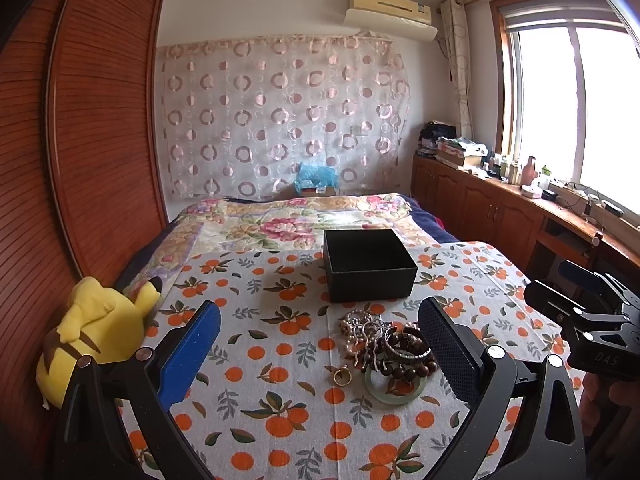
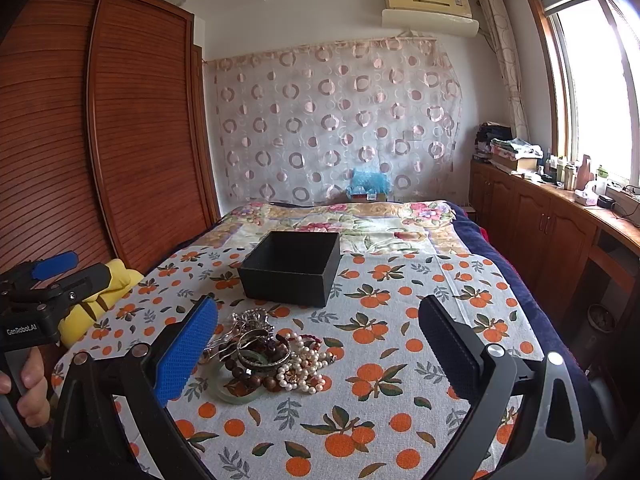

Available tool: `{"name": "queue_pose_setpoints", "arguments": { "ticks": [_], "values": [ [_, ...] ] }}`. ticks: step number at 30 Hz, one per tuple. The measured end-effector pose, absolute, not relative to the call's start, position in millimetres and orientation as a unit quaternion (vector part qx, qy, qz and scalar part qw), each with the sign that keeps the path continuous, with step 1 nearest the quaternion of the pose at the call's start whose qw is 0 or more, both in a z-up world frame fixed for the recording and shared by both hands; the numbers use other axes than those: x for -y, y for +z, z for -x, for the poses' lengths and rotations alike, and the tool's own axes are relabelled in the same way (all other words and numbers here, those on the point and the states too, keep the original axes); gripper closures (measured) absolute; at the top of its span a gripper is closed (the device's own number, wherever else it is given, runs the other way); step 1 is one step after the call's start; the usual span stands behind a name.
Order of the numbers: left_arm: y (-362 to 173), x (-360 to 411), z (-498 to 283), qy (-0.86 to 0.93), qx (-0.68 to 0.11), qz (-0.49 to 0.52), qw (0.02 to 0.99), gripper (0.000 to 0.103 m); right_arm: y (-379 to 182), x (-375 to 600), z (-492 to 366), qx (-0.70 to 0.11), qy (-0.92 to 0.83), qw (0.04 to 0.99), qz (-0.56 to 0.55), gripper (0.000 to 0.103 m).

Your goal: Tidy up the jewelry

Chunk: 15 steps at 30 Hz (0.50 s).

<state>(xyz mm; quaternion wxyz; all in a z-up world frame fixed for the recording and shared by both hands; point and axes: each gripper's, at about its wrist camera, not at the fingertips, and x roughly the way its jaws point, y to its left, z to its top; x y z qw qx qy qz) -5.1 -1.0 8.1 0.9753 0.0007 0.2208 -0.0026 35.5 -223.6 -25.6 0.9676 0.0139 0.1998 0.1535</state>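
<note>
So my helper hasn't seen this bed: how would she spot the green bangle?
On the orange-print cloth, in front of the black box, lies a jewelry pile. The green bangle sits at its near edge: one smooth, pale ring, no beads.

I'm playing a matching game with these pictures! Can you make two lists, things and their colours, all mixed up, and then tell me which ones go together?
Things:
1. box
2. plush toy
3. bangle
4. pearl string

Colours:
a. yellow
b. white
c. black
d. pale green

Pairs: 1-c, 2-a, 3-d, 4-b
</note>
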Motion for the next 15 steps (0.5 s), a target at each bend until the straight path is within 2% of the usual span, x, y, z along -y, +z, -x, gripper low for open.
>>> {"name": "queue_pose_setpoints", "arguments": {
  "ticks": [15],
  "values": [
    [8.2, 1.6, 5.9, -0.003, -0.219, 0.0, 0.976, 0.007, -25.6, 223.2, -36.2, -0.2, 0.154, 0.967, -0.014, 0.002]
  ]
}}
